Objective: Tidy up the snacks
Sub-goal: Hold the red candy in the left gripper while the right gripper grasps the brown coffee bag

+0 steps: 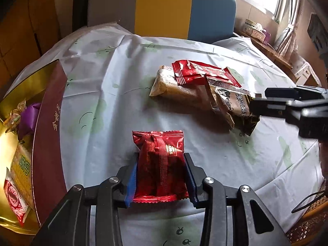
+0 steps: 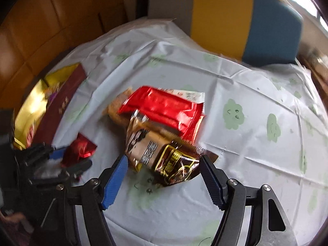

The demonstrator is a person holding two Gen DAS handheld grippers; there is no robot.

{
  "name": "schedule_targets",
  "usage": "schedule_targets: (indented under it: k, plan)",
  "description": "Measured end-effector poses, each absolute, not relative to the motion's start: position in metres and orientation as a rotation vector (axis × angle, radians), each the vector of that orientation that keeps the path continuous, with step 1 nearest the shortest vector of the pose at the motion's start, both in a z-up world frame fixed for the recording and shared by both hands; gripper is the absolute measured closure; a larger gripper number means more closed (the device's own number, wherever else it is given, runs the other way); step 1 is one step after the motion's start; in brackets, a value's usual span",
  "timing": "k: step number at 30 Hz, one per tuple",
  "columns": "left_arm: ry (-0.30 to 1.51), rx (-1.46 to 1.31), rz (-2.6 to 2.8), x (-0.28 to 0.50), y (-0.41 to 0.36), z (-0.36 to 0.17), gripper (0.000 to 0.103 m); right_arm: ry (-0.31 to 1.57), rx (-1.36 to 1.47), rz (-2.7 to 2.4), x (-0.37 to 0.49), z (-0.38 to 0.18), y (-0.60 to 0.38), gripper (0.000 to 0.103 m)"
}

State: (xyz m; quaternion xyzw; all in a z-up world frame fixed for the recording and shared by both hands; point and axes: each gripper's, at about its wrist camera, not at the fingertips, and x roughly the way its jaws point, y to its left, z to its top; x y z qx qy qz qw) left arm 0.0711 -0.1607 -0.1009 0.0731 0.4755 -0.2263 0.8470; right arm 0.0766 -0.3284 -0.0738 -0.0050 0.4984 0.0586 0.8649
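Red snack packet (image 1: 161, 164) sits between left jaws.

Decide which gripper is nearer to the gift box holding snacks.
Left. The left gripper, holding a red packet, is just beside the gift box; the right gripper is farther off, over the brown packets.
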Motion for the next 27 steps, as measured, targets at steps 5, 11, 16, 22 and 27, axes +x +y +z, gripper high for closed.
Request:
schedule_targets:
  k: [5, 11, 16, 22, 27]
  plan:
    - [1.002, 0.131, -0.487, 0.073, -0.159, -0.101, 0.062, 1.088, -0.192, 0.163, 0.08, -0.08, -0.312, 0.03]
    - [0.996, 0.119, -0.491, 0.073, -0.158, -0.102, 0.062, 1.153, -0.45, 0.25, 0.1, -0.097, -0.294, 0.03]
    - [0.992, 0.11, -0.495, 0.073, -0.156, -0.102, 0.062, 1.17, -0.432, 0.264, 0.112, -0.106, -0.293, 0.037]
    - [0.989, 0.106, -0.497, 0.073, -0.156, -0.102, 0.062, 1.213, -0.012, 0.287, 0.092, -0.09, -0.333, 0.052]
    - [0.987, 0.11, -0.494, 0.072, -0.157, -0.102, 0.062, 1.224, 0.082, 0.348, 0.065, -0.085, -0.342, 0.038]
